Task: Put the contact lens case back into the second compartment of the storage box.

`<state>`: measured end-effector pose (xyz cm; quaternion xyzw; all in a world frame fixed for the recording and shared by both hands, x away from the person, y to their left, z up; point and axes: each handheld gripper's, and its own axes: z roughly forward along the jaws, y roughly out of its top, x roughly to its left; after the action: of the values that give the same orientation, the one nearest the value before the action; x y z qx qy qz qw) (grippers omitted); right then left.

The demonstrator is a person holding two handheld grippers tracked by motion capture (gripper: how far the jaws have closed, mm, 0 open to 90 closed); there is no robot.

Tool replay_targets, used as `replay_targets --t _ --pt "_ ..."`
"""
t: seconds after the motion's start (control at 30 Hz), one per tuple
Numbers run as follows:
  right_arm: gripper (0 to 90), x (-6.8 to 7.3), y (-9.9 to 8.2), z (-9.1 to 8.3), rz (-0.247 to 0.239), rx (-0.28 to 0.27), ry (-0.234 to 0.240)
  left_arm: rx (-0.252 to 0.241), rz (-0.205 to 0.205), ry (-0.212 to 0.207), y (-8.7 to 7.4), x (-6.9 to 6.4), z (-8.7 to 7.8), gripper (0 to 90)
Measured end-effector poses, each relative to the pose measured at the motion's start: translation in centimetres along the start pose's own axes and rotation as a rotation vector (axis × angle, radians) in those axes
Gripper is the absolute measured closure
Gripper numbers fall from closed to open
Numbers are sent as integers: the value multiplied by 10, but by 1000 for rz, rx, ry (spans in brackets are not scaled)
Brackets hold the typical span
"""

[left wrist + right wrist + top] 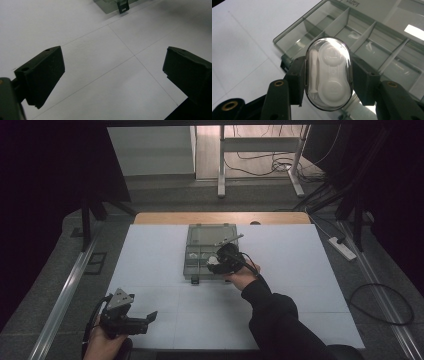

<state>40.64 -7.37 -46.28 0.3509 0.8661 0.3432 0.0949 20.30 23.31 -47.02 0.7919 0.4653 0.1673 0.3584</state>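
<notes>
A clear oval case [327, 73] with white parts inside is clenched between the right tongs [328, 80] above the near edge of the smoky compartment box [372, 37]; the left tongs [112, 75] are held released over the white bench [75, 30]

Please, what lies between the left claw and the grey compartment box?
Bare white table sheet separates the open left claw from the compartment box, as the left gripper view and the high view show.
</notes>
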Motion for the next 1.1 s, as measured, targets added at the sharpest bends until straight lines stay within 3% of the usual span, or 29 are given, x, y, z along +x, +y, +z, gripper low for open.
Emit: replay_targets --t 0.57,1.1 --pt "488 -9 25 29 119 -8 -59 -2 0 -6 0 1 0 39" --pt "488 -9 42 51 170 -18 -102 0 2 -7 0 1 0 39"
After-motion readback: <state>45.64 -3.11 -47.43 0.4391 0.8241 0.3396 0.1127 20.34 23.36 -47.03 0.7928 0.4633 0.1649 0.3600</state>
